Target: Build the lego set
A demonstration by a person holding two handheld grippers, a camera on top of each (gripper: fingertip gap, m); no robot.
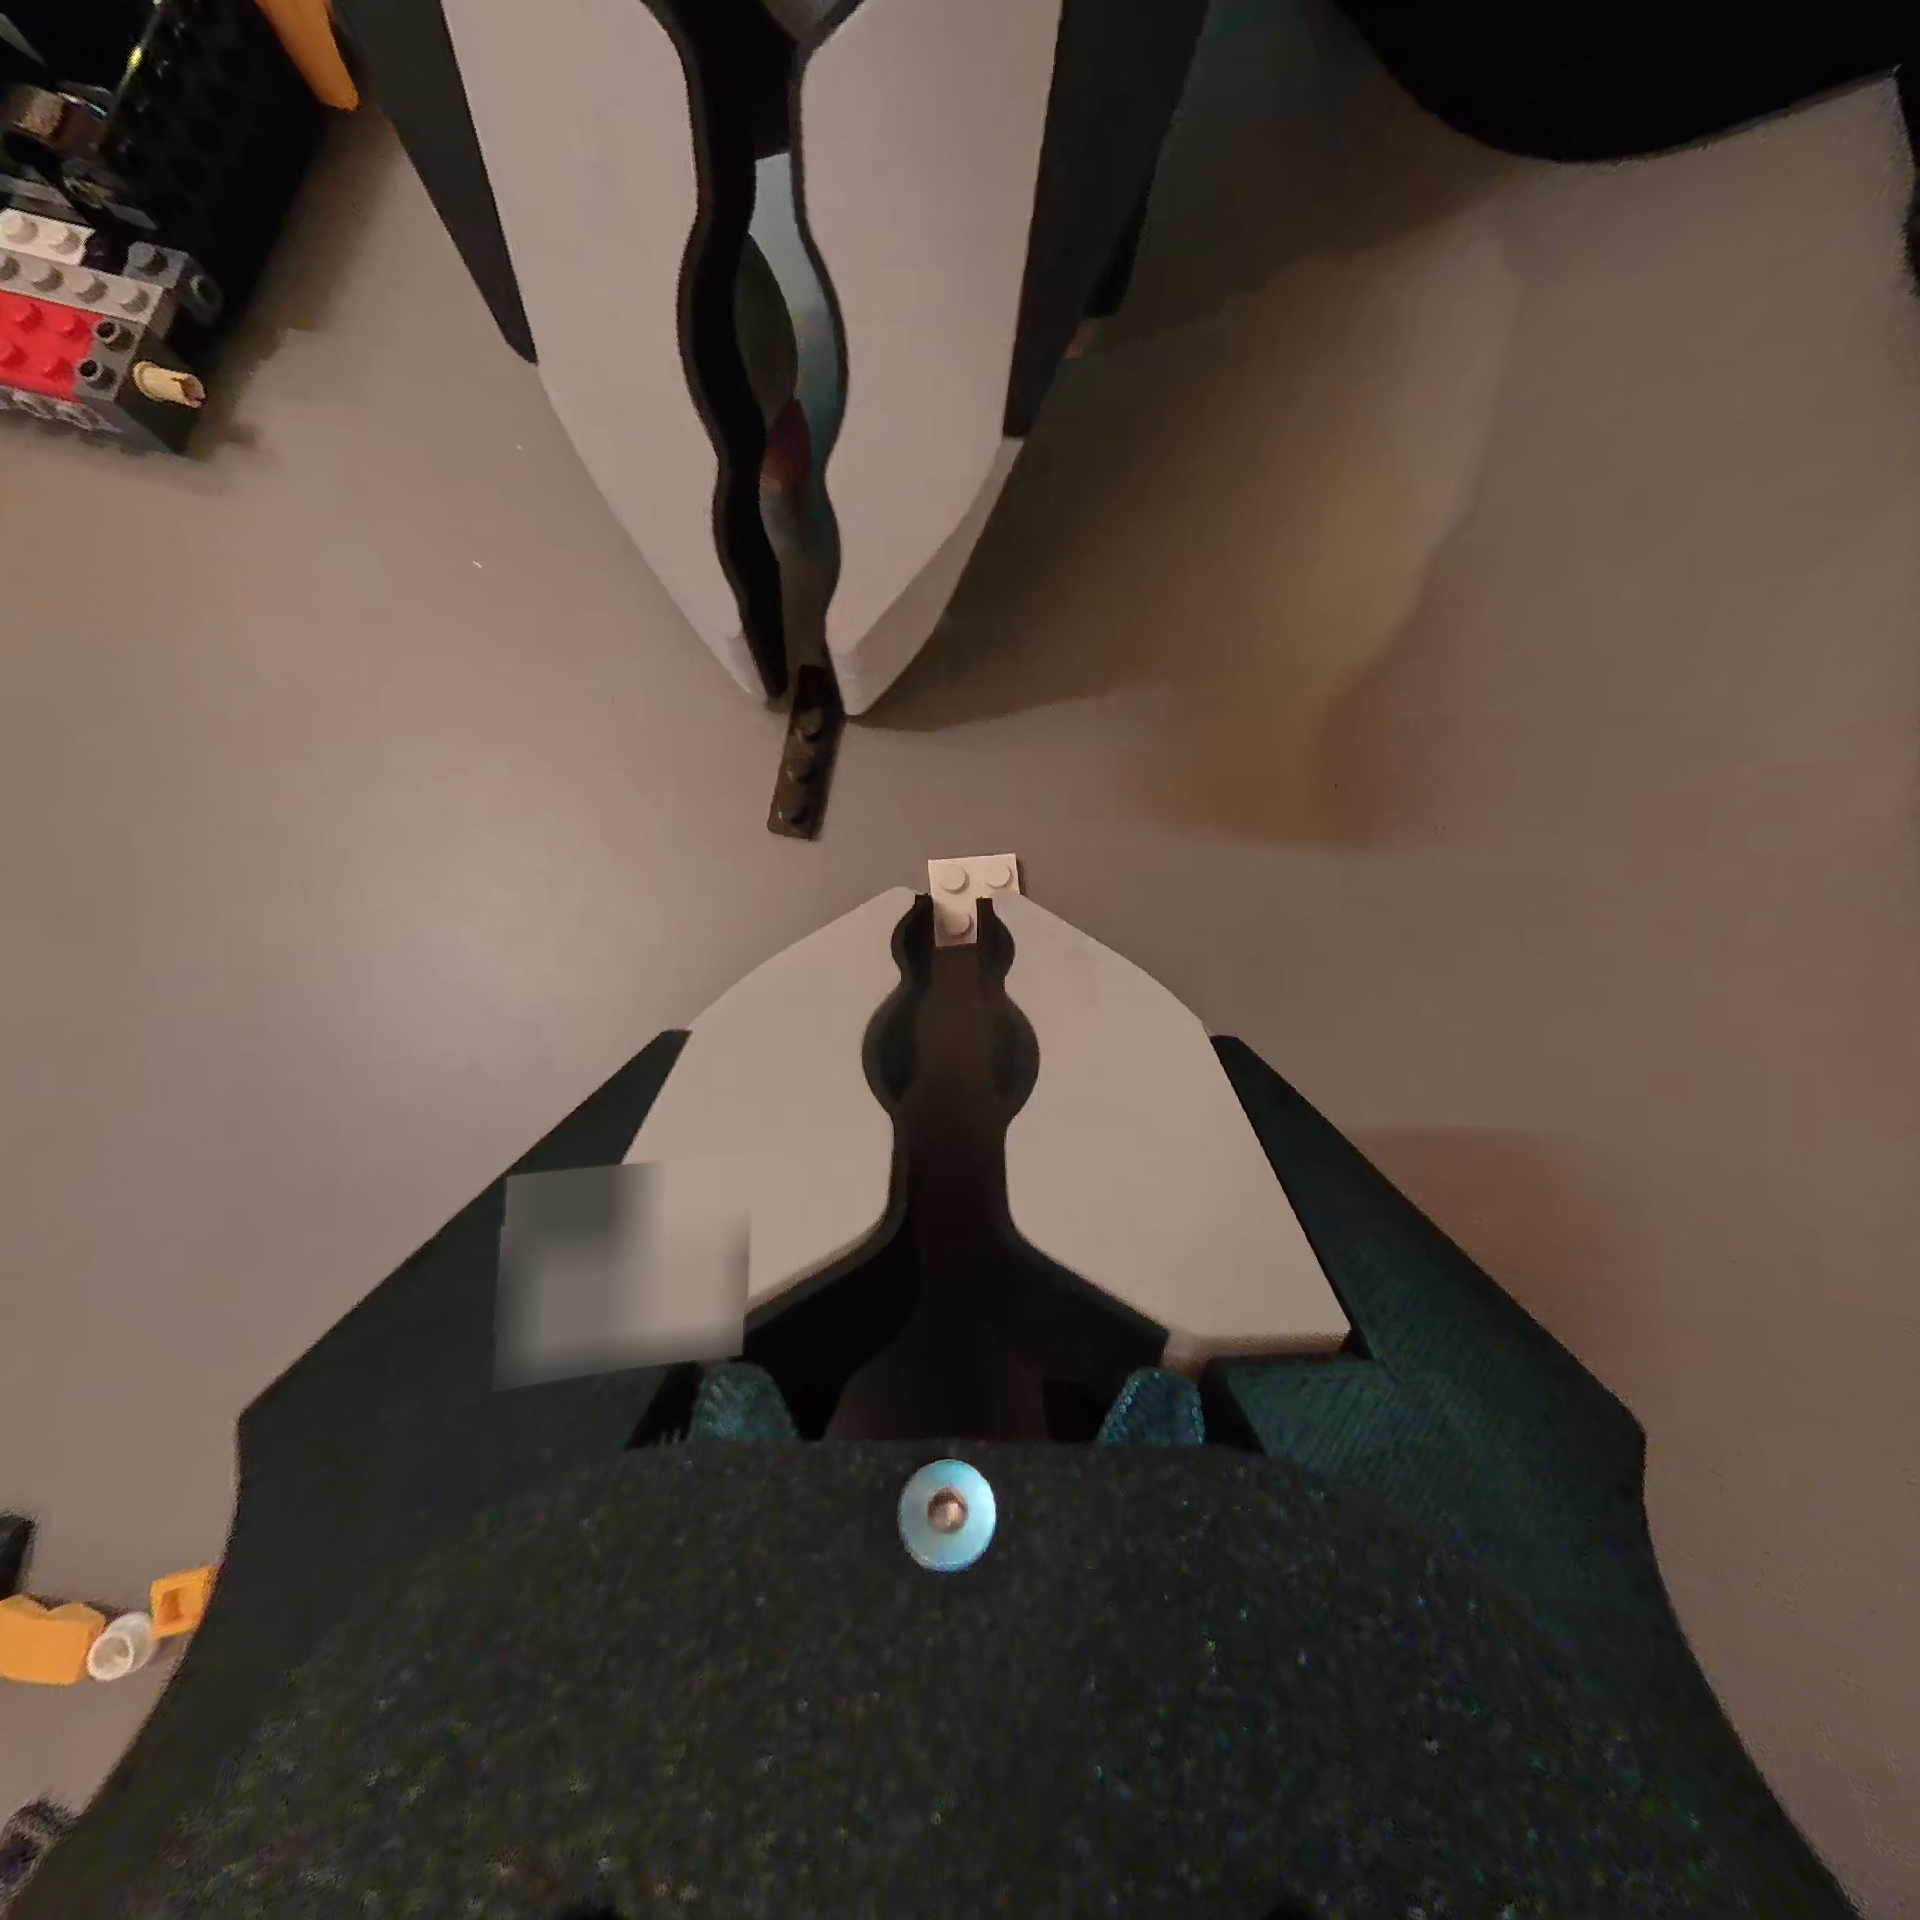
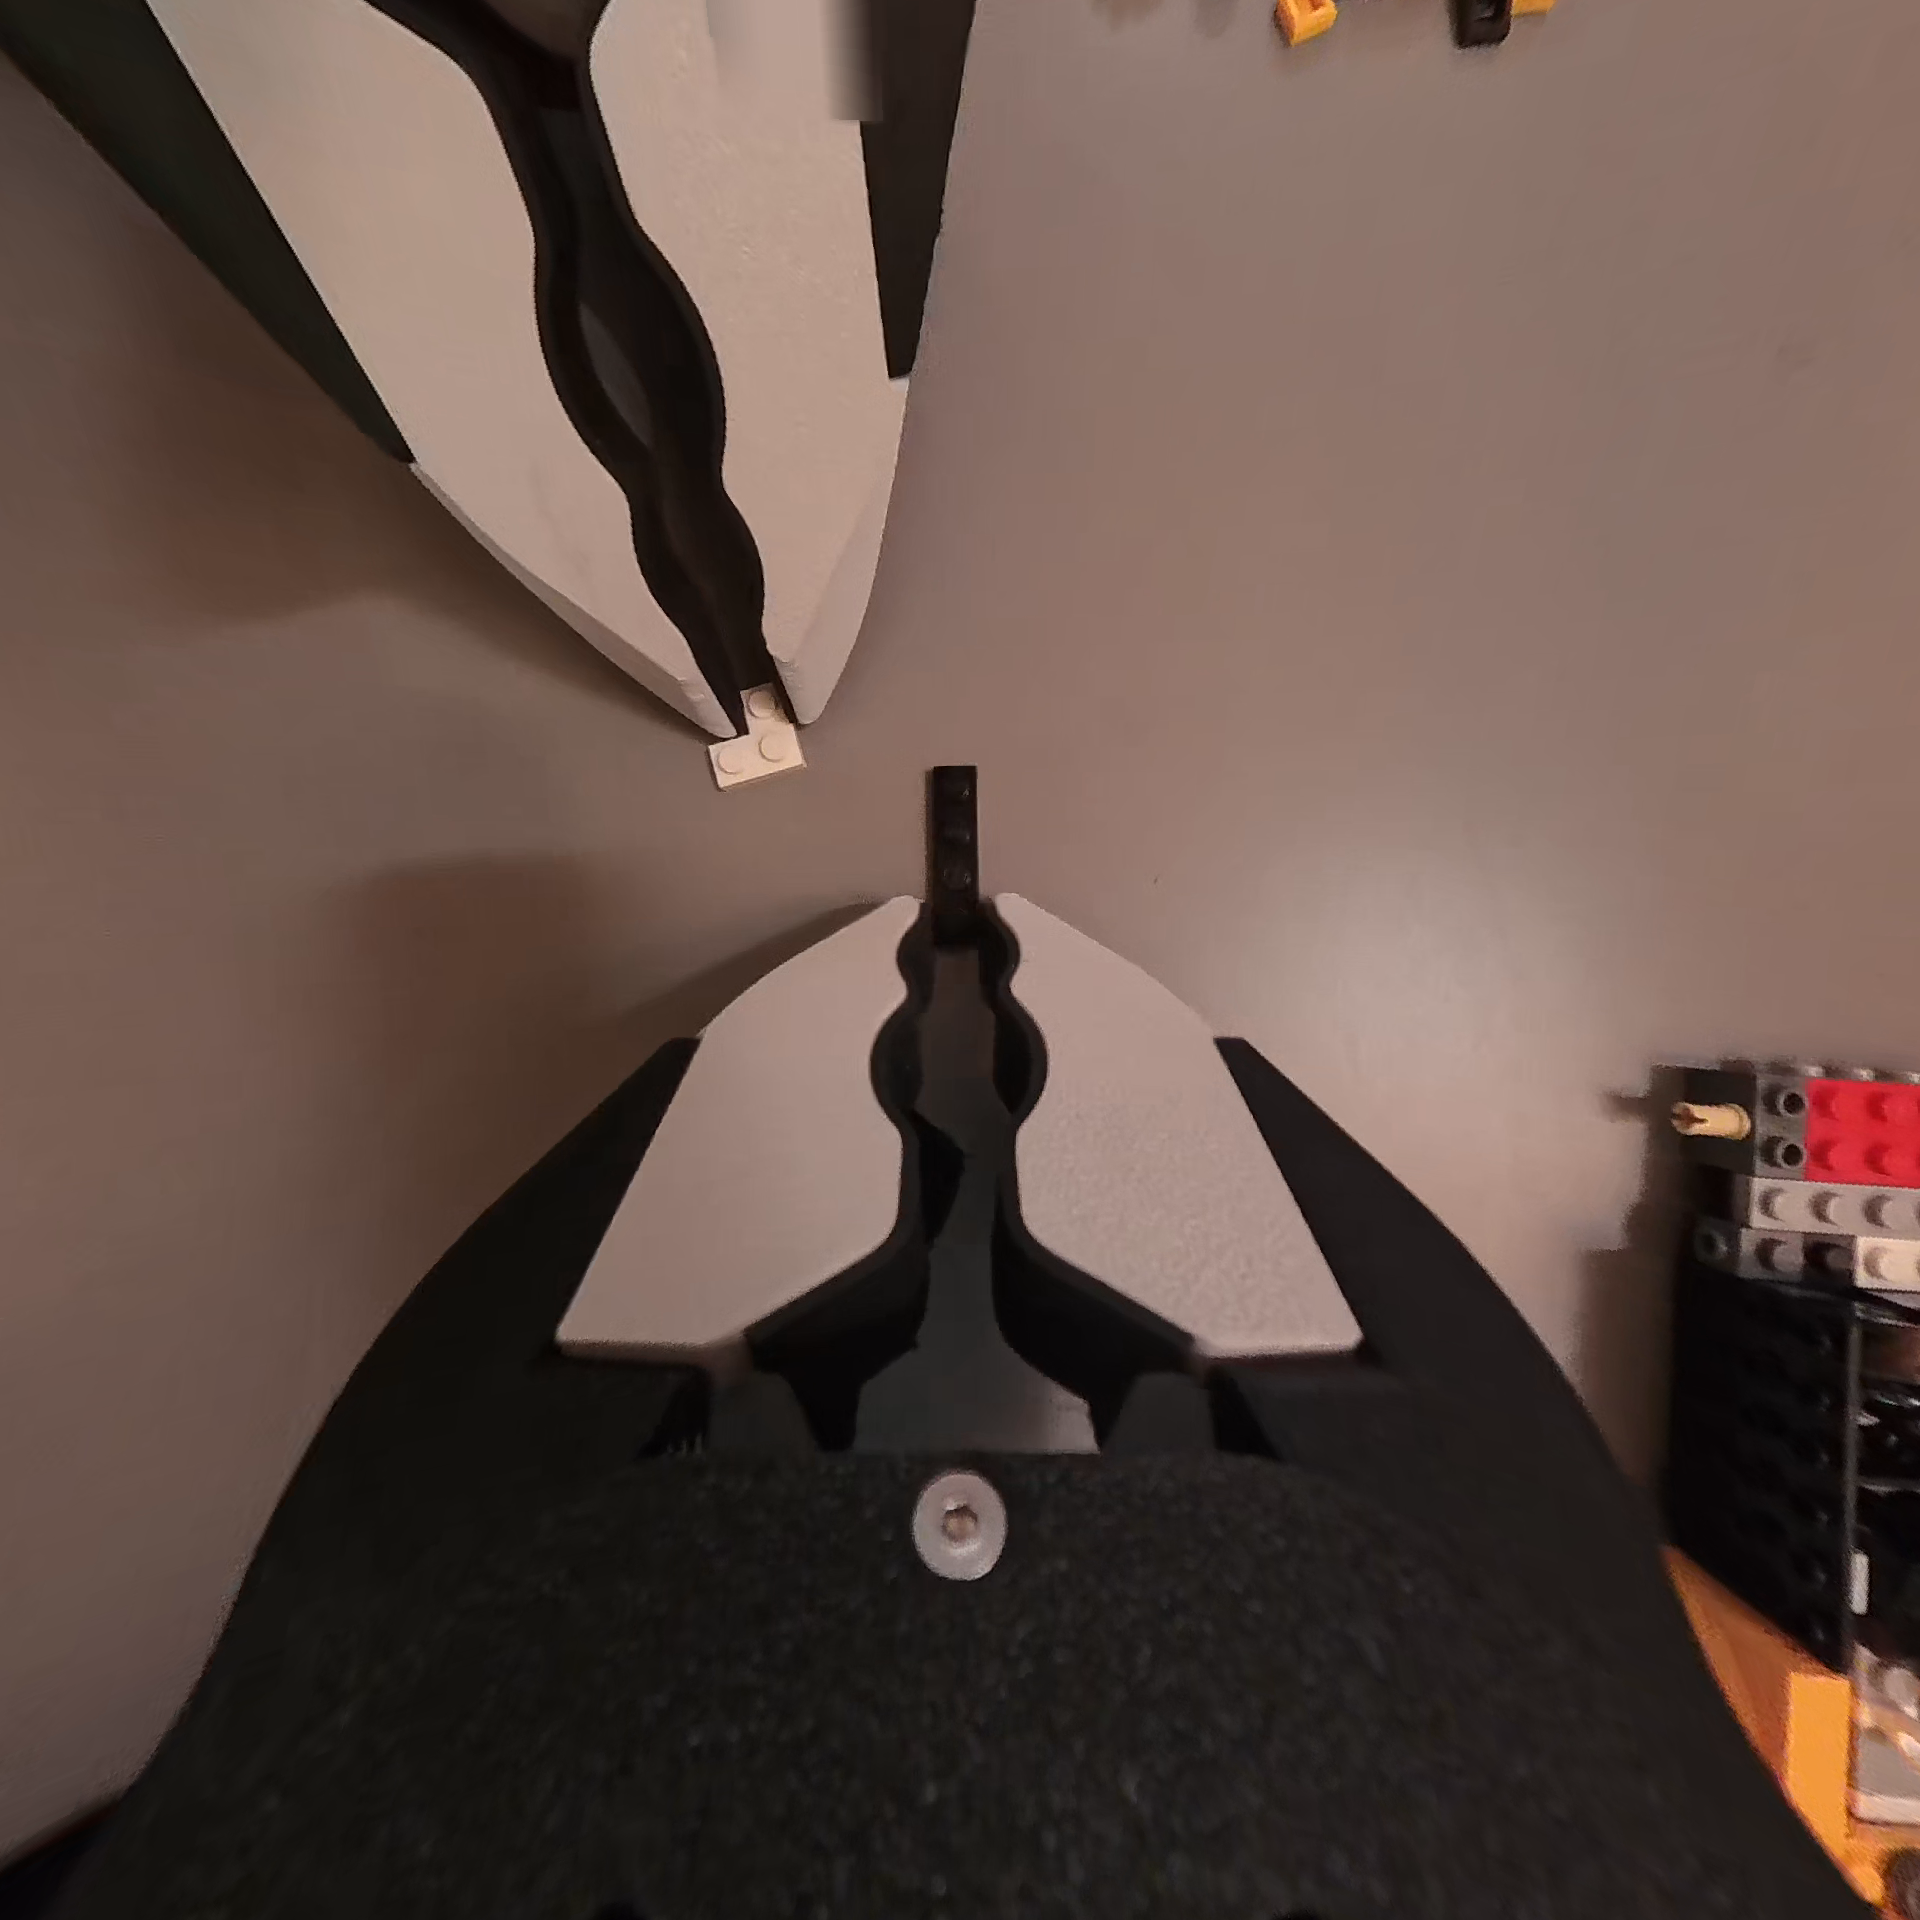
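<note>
My left gripper (image 1: pixel 956 914) is shut on a small white corner plate (image 1: pixel 971 883), held by one stud arm above the grey table. My right gripper (image 2: pixel 956 914) is shut on a narrow black plate (image 2: pixel 954 842) that sticks out forward from its tips. The two grippers face each other tip to tip, a short gap apart. In the left wrist view the right gripper (image 1: pixel 805 686) holds the black plate (image 1: pixel 805 769) just beyond and left of the white plate. In the right wrist view the left gripper (image 2: pixel 764 712) holds the white plate (image 2: pixel 756 756) up and left of the black one.
A partly built model with black, grey, white and red bricks and a tan pin stands at the far left (image 1: pixel 94 322) and shows at the right edge of the right wrist view (image 2: pixel 1808 1195). Loose yellow and white pieces (image 1: pixel 94 1636) lie at the lower left. The grey table (image 1: pixel 312 831) lies underneath.
</note>
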